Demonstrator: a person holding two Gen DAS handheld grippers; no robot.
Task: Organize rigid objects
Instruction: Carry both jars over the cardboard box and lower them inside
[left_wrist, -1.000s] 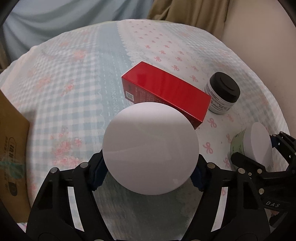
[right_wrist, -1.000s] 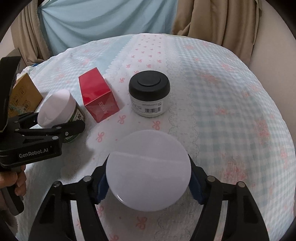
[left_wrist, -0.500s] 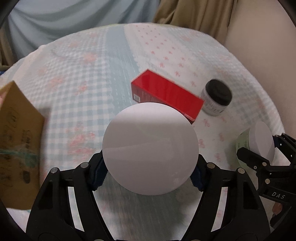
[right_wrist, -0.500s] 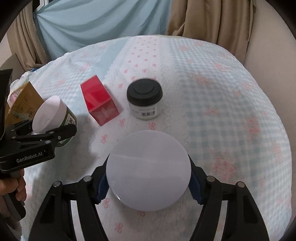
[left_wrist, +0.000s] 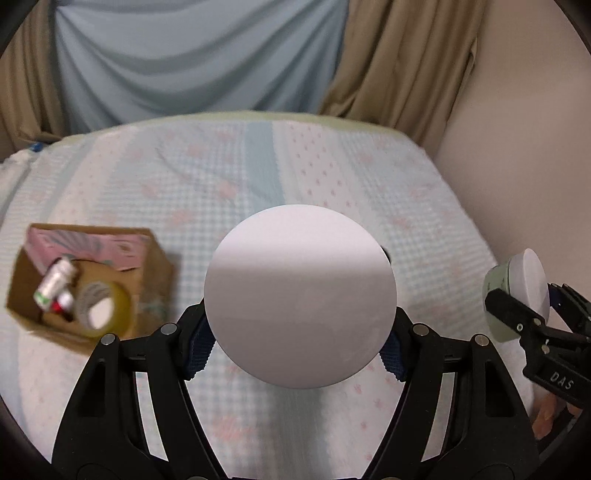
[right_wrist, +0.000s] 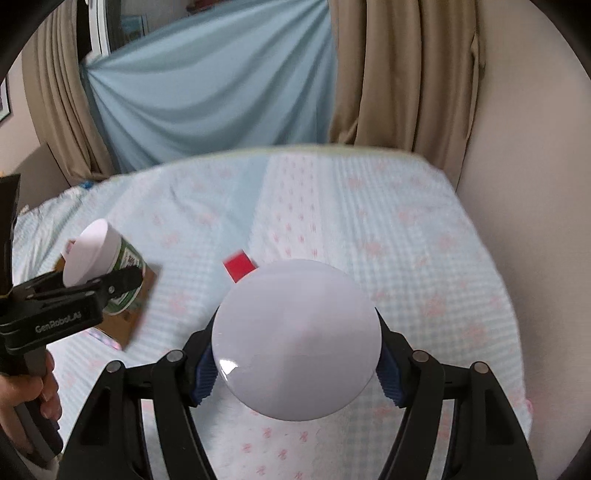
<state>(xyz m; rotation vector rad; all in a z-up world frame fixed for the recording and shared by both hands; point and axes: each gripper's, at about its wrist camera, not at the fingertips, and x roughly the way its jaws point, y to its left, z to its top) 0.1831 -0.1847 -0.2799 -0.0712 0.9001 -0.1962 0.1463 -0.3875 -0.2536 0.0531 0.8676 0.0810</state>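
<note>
My left gripper is shut on a white-lidded jar, held above the bed. The same jar, with a green label, shows in the right wrist view, over the cardboard box. My right gripper is shut on a second white-lidded jar; that jar also shows at the right edge of the left wrist view. A red box peeks out behind the right jar. The black-lidded jar is hidden.
An open cardboard box lies on the bed at left, holding a tape roll, a small bottle and a pink carton. Curtains hang behind the bed; a wall runs along its right side.
Both grippers have risen and tilted up with their jars. The red box and black-lidded jar dropped out of the left view; the cardboard box came into view at left.
</note>
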